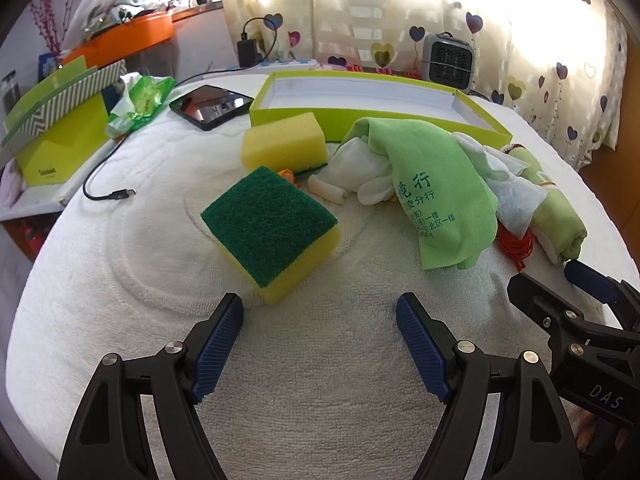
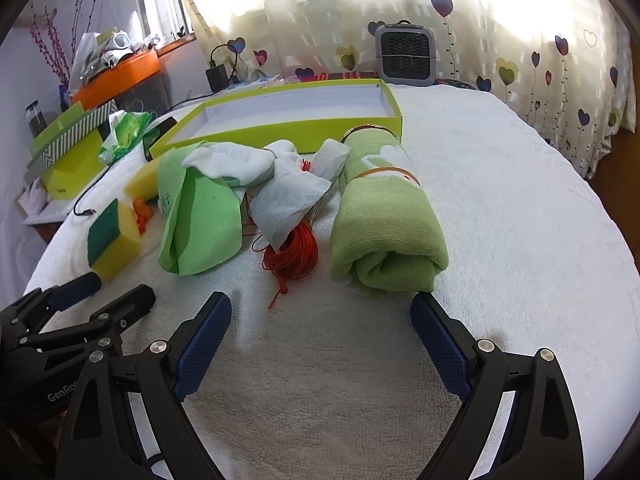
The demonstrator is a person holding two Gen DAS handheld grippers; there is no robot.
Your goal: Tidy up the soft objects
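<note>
Left gripper: jaws spread, empty, bottom centre of its view, near the green-topped sponge. Right gripper: jaws spread, empty, just below the rolled green towel. Lime tray lies behind, upper centre.

**Both grippers open and low, side by side**

The left gripper has its two fingers spread wide, and nothing is between them. The blue ribbed pads face each other across the gap. The right gripper is in the same state: fingers wide apart, holding nothing, blue pads turned inward. Both grippers point forward and are low over the surface. They are near each other; each one appears at the edge of the other's view, the right gripper at the right edge, the left gripper at the left edge.
</note>
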